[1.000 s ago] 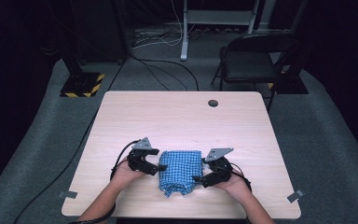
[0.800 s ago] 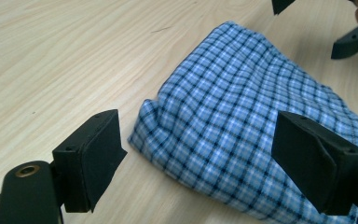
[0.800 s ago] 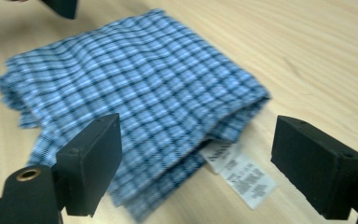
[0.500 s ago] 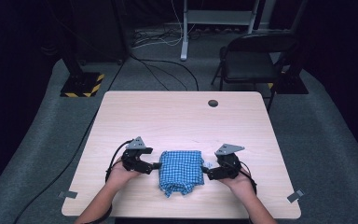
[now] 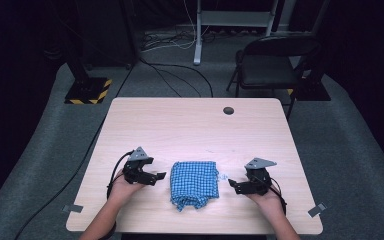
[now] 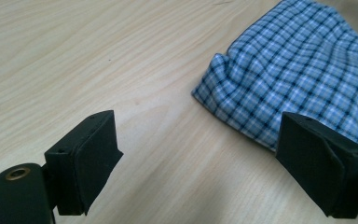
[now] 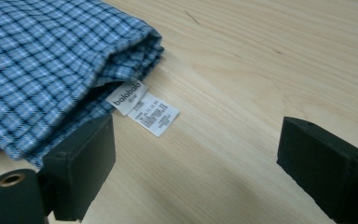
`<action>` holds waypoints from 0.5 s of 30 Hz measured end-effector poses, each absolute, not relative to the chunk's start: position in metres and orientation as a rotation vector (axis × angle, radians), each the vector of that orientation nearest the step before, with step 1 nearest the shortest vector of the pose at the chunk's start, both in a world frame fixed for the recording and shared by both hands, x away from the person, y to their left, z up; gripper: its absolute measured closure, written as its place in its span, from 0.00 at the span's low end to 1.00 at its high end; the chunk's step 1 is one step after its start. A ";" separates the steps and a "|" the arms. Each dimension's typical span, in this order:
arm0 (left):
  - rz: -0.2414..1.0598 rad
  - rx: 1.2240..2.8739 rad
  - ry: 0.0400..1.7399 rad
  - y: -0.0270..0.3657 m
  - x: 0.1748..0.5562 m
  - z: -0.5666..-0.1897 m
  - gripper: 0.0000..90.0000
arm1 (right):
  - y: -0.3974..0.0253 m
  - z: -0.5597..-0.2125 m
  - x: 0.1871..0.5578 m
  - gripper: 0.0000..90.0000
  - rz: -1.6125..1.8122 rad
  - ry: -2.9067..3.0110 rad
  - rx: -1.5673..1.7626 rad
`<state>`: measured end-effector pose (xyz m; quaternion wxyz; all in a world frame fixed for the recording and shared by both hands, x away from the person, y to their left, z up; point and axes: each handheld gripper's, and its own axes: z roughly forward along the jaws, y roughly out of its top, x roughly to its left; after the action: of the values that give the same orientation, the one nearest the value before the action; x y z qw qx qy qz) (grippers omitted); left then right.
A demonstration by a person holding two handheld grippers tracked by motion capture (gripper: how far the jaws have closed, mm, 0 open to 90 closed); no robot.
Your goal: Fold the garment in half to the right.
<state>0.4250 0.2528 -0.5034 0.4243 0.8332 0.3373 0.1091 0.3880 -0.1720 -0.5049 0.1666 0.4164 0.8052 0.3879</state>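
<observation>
I am holding my left tool (image 5: 156, 176) at the lower left of the high view and my right tool (image 5: 233, 186) at the lower right, both with jaws spread wide and gripping nothing. The folded blue checked cloth (image 5: 195, 182) is lying between them on the table (image 5: 190, 125), near the front edge, apart from both tools. In the left gripper view the cloth (image 6: 303, 70) is sitting at the upper right, its corner just ahead of my right-hand jaw. In the right gripper view the cloth (image 7: 60, 60) is filling the upper left, with a white label (image 7: 144, 108) poking out from its edge onto the wood. The near edge is looking bunched and uneven, so I judge the fold is wanting tidying. To do it well, I am aiming to come in low, pinching all layers at a corner rather than the top layer alone, and keeping clear of the label.
</observation>
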 end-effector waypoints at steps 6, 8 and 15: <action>0.286 2.094 0.863 0.256 0.427 -0.507 0.13 | -0.185 -0.510 0.387 0.09 1.140 2.229 1.247; 0.285 2.096 0.878 0.257 0.428 -0.509 0.12 | -0.188 -0.512 0.387 0.08 1.113 2.218 1.252; 0.293 2.086 0.923 0.266 0.431 -0.512 0.13 | -0.200 -0.517 0.388 0.08 1.097 2.181 1.288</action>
<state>0.4308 0.2660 -0.5123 0.4087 0.8278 0.3663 0.1161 0.3877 -0.1997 -0.5170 0.1894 0.4583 0.7757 0.3903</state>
